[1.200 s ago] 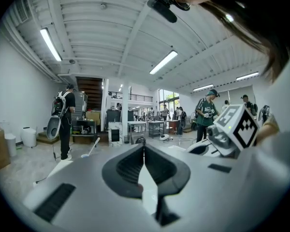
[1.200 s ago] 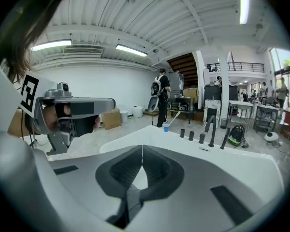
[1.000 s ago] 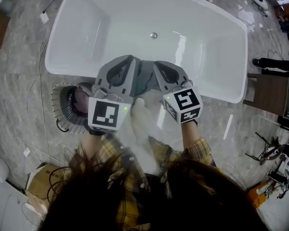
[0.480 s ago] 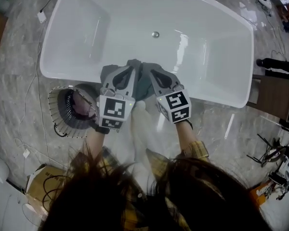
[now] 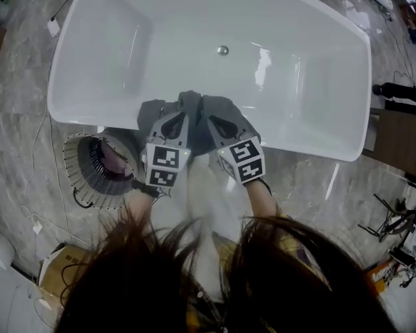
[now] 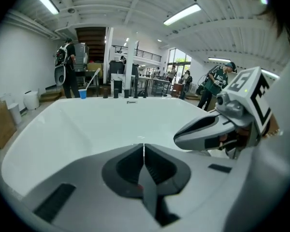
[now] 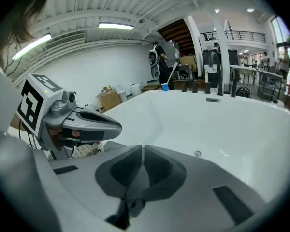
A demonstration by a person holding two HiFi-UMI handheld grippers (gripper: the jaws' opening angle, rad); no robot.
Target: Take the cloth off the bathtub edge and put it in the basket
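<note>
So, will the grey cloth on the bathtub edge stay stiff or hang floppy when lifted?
Probably floppy: the grey cloth drapes over the bathtub edge. Likely light, since it looks thin. It may slide easily on that glossy edge.

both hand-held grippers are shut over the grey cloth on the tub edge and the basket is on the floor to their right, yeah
Not quite: the basket stands on the floor to their left, next to the left hand-held gripper, as the head view shows. The rest holds: both are shut above the grey cloth on the bathtub edge.
</note>
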